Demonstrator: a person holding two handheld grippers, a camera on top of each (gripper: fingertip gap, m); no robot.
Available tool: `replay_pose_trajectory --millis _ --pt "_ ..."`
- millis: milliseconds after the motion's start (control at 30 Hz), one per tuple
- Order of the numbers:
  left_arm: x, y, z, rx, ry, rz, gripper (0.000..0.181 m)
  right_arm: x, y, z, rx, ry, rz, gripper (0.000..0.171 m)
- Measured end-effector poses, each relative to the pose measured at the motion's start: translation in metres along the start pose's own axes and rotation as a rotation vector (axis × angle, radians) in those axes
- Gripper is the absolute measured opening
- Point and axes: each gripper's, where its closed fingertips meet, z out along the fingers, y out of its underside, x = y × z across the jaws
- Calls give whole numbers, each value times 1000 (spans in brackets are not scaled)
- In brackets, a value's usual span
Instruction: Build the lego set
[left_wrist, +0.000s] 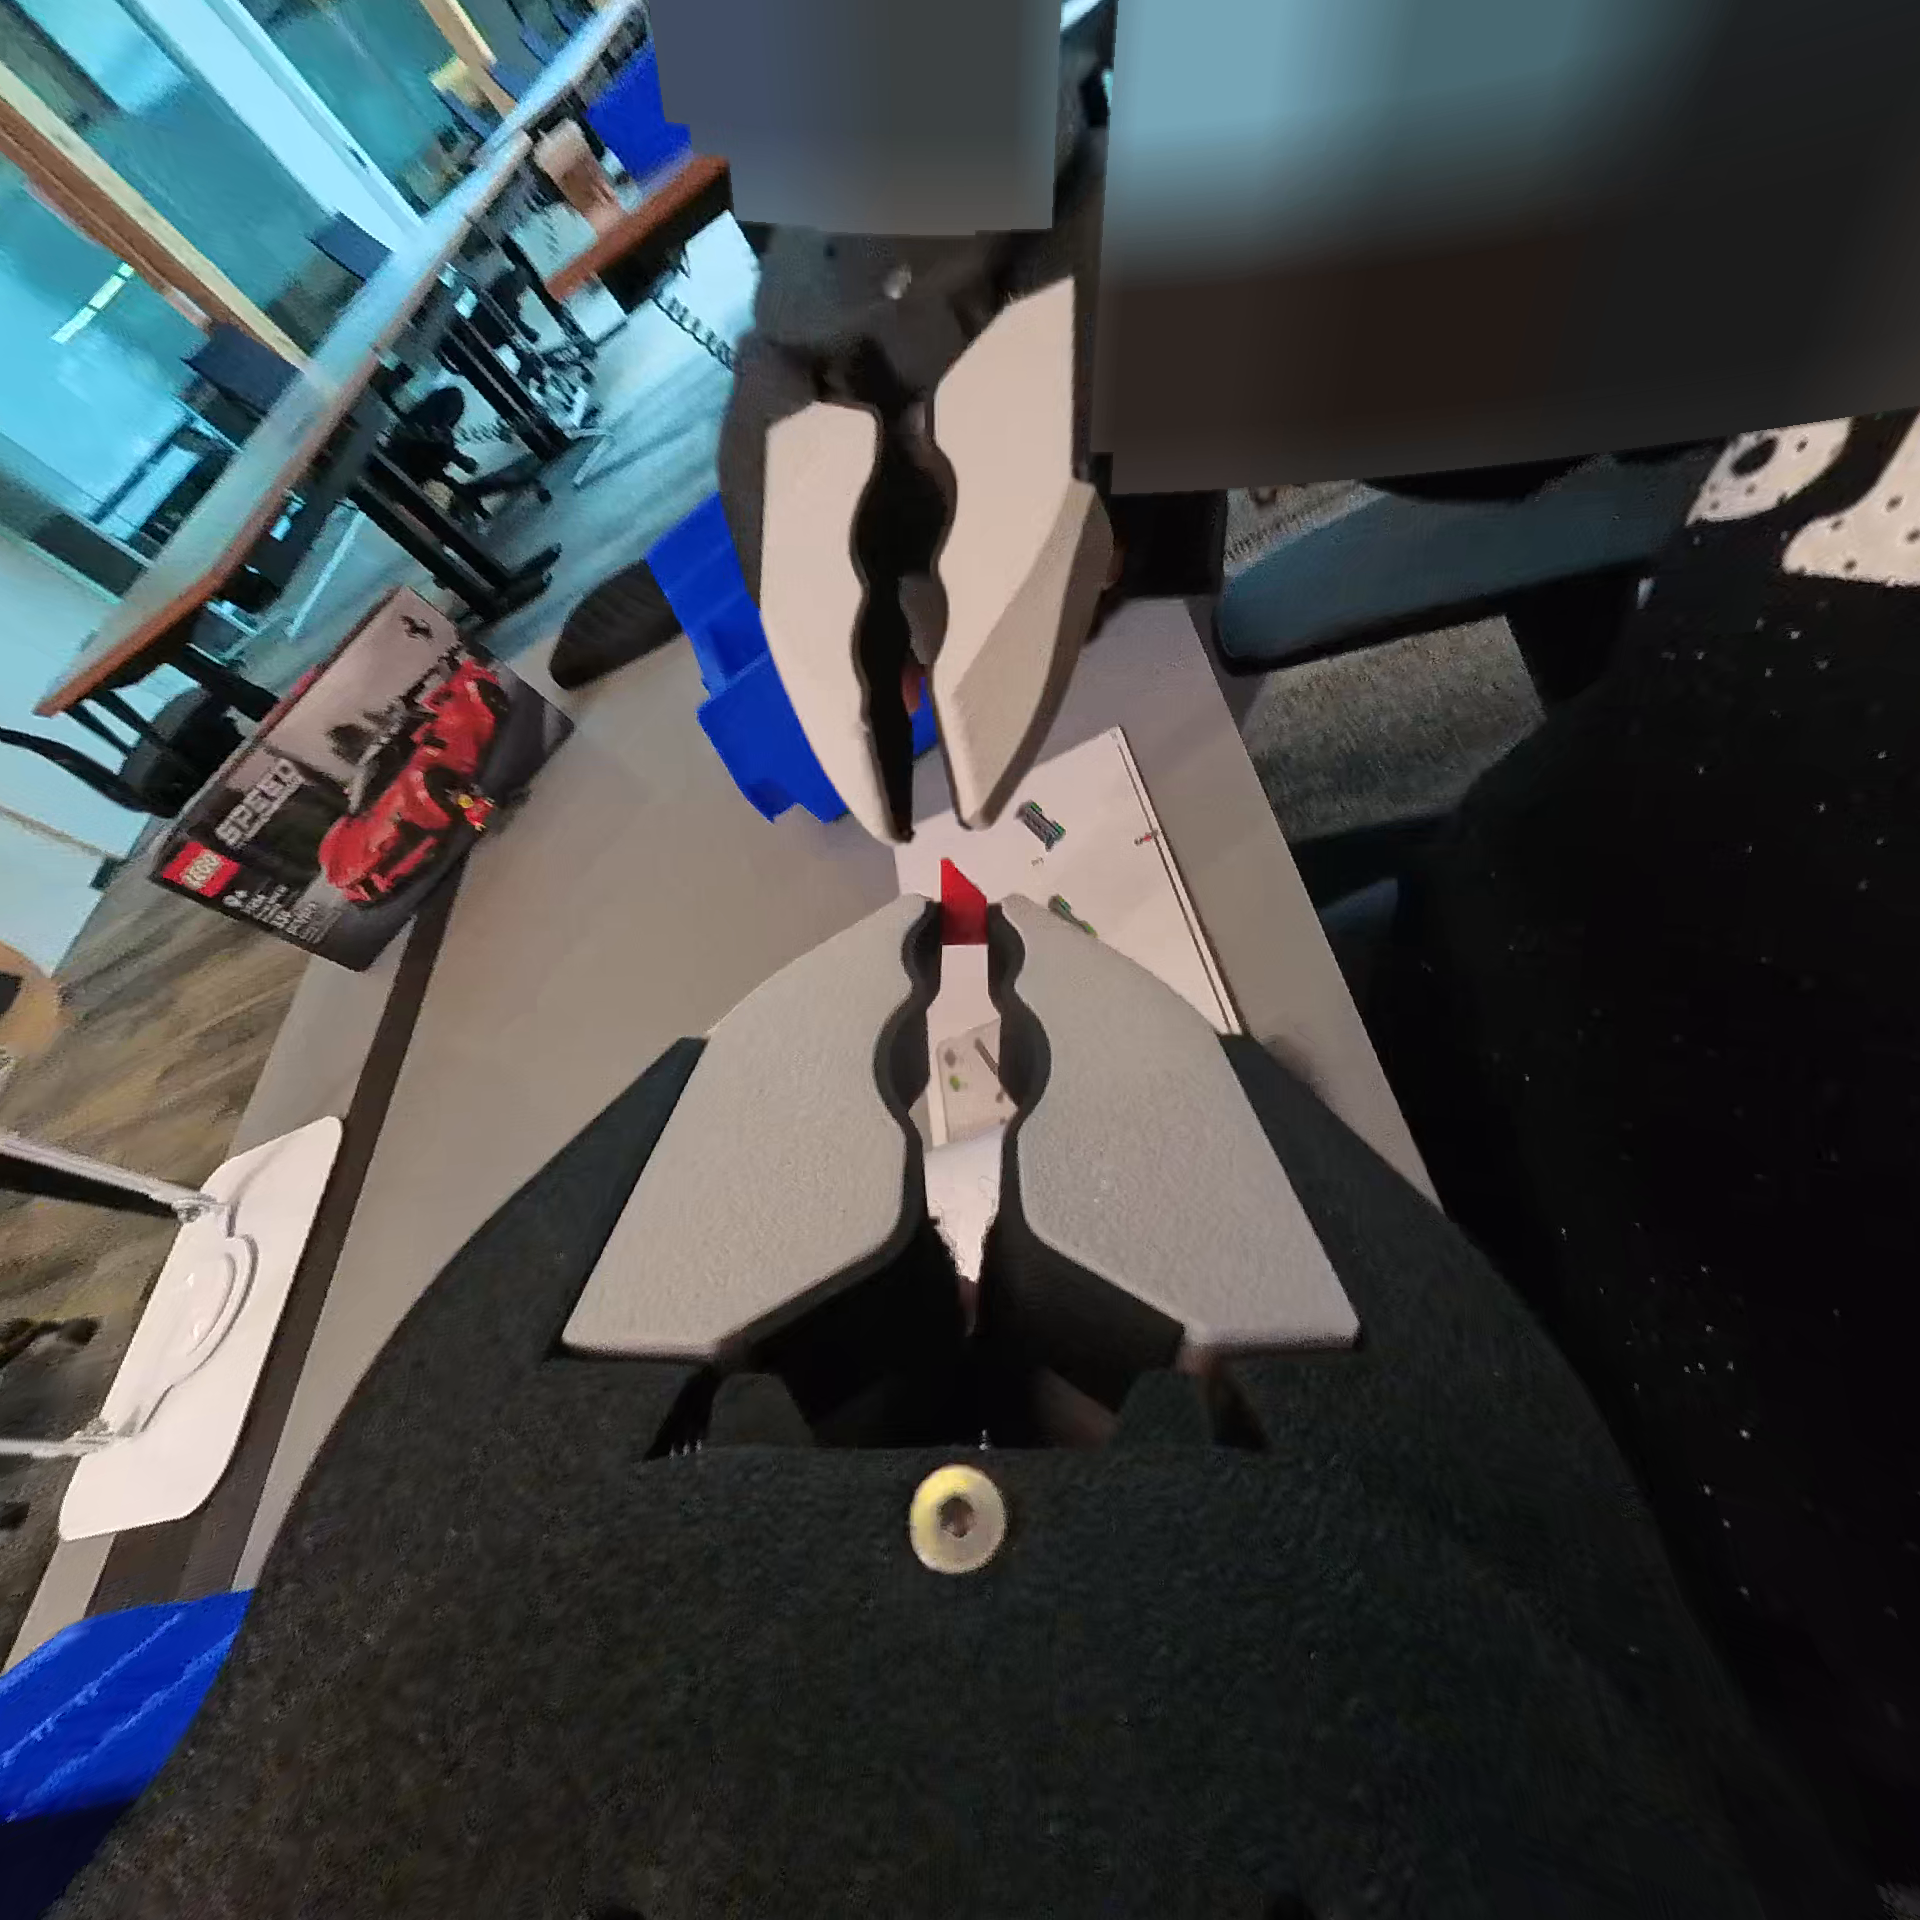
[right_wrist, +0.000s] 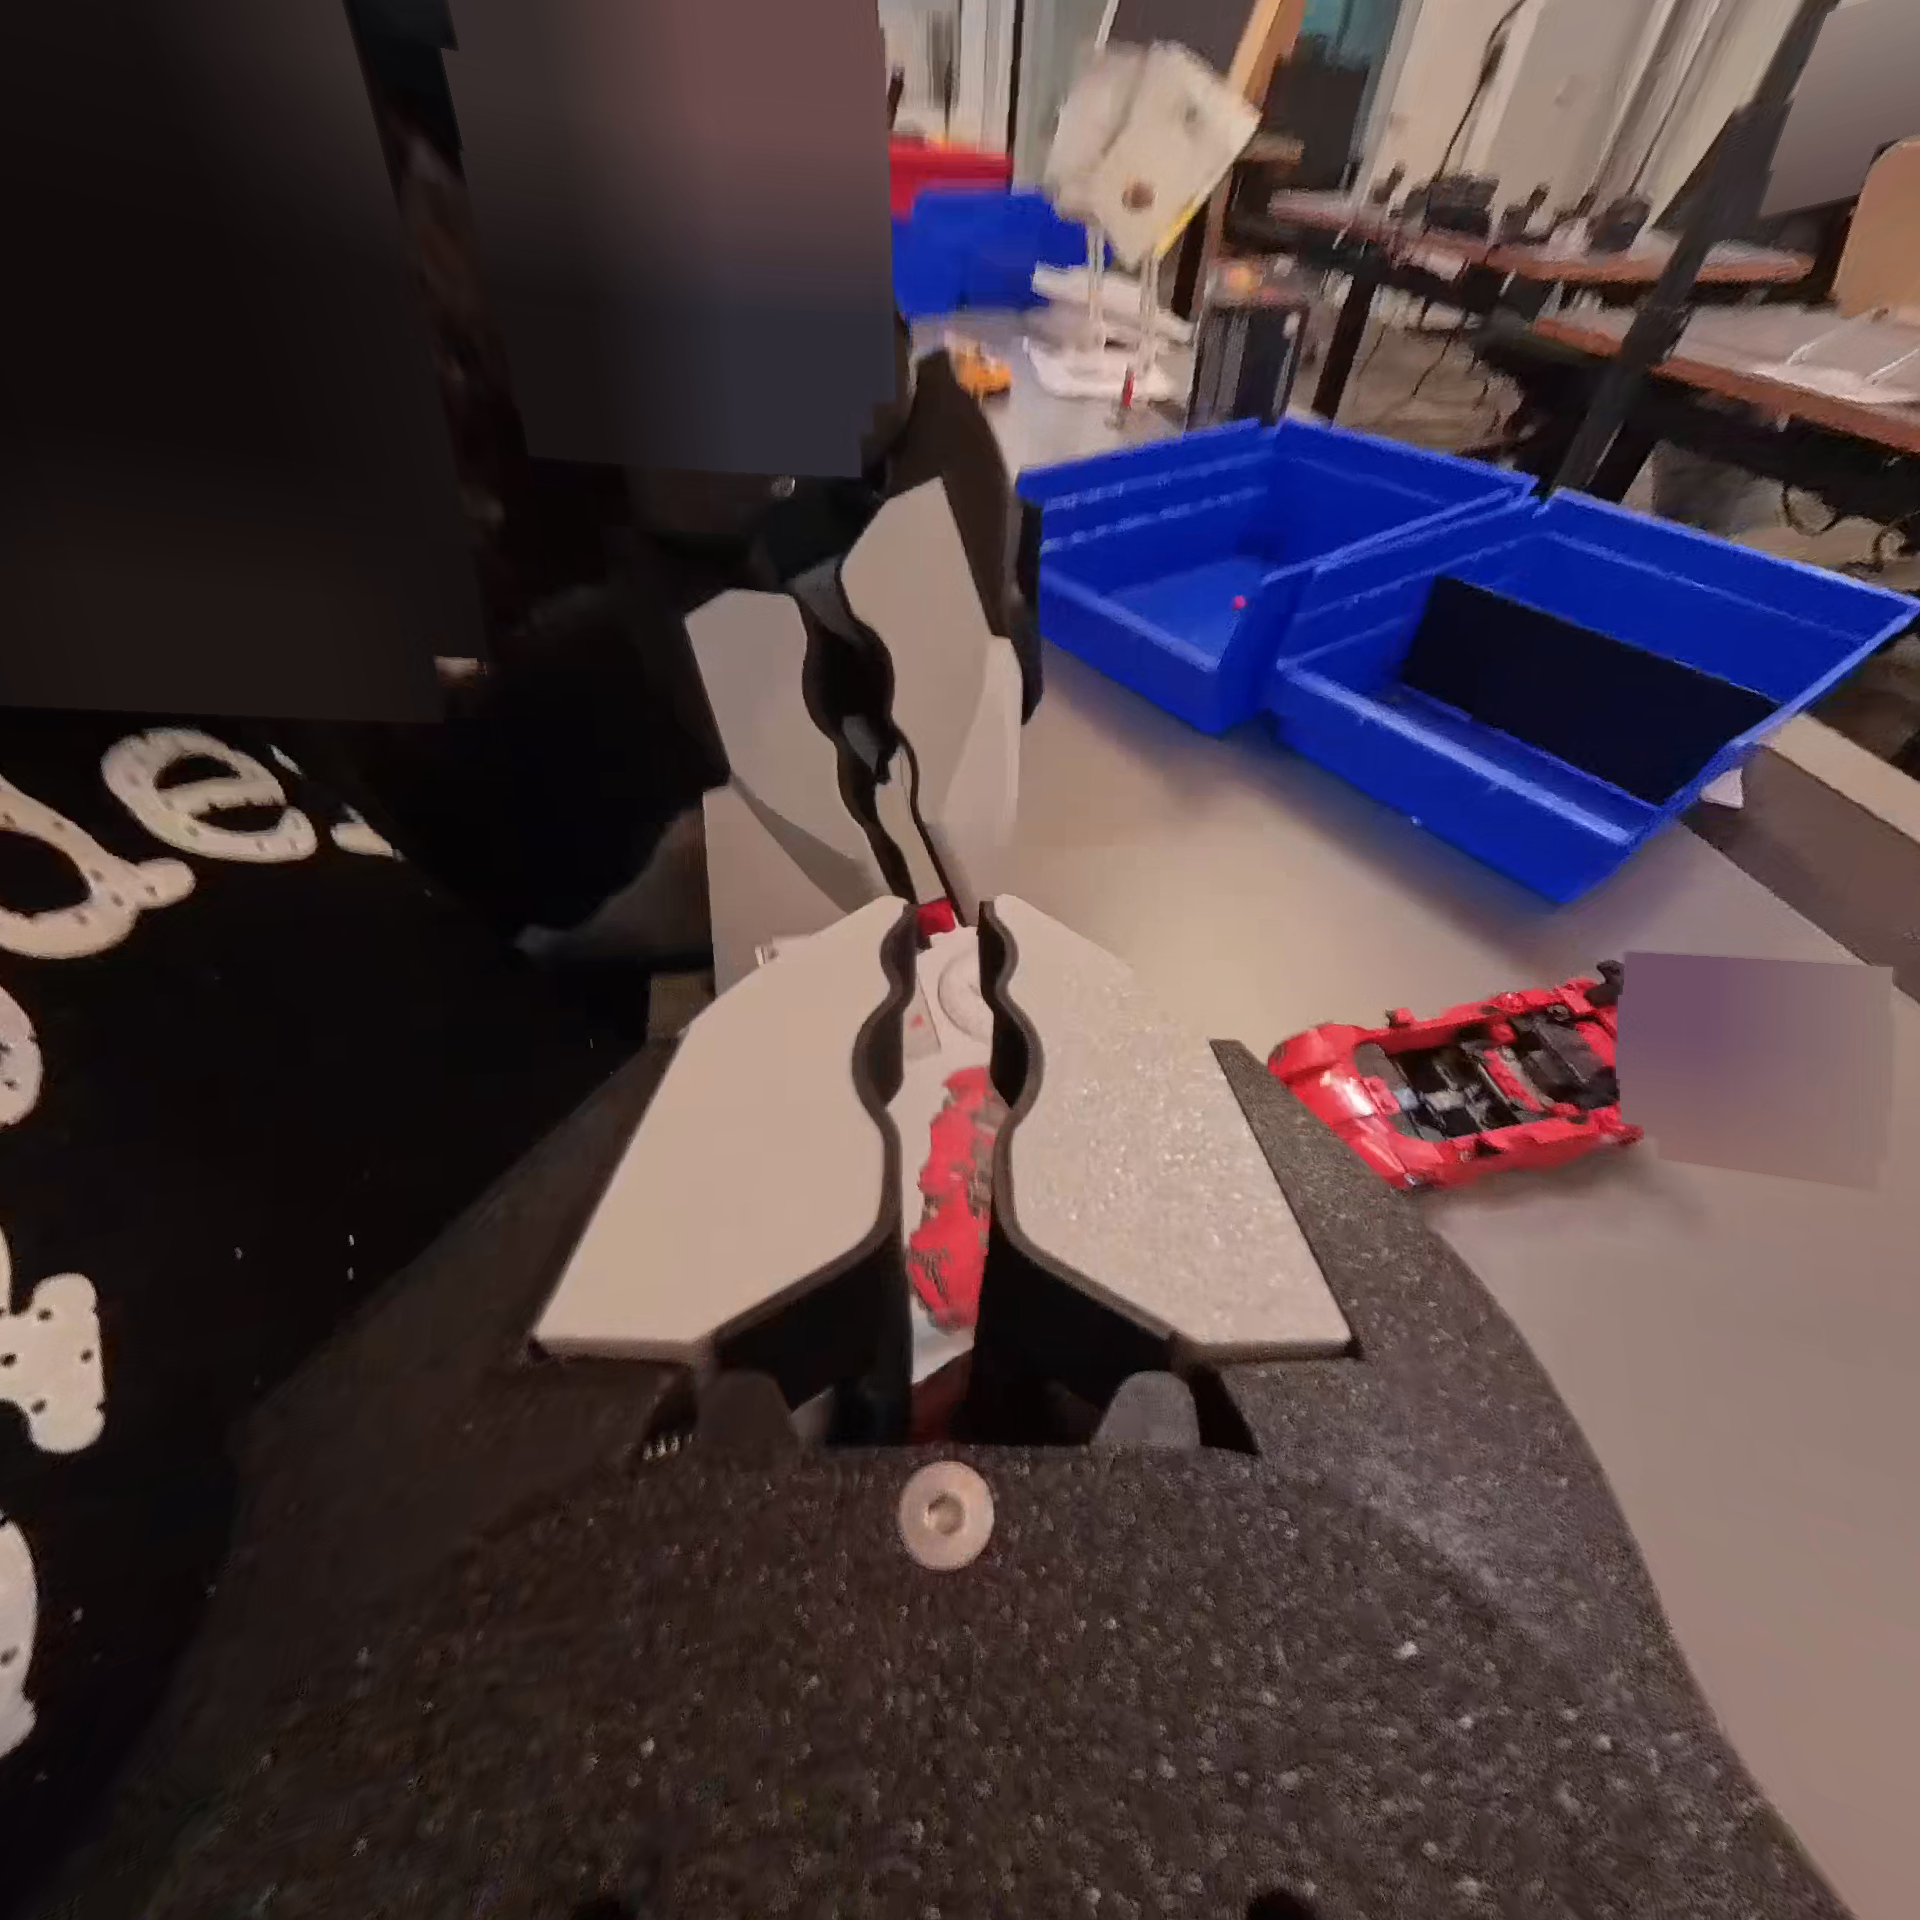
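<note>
A small red lego piece (left_wrist: 962, 912) is being pinched at the tips of the left gripper (left_wrist: 964, 920), above the instruction sheet (left_wrist: 1122, 831). The right gripper (right_wrist: 945, 920) is being held narrowly parted around the same piece (right_wrist: 933, 914). Being light, rigid and slick, it is probably best gripped on flat sides.

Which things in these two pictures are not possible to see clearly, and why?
- Left wrist view: small red piece at the left gripper tips; fingers hide its shape.
- Right wrist view: right gripper grip; tips overlap the other gripper.
- Right wrist view: red car; a blurred patch covers its far end.
</note>
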Motion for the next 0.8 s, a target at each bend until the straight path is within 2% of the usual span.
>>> replay_pose_trajectory --millis 100,233,800 --pt "2 3 4 -26 25 4 8 -2 10 4 -71 -23 -27 9" --pt "5 6 7 -51 54 3 8 -2 14 6 -74 -42 -12 4" --pt "10 12 16 -77 141 -32 8 0 28 1 -112 -4 -58 3"
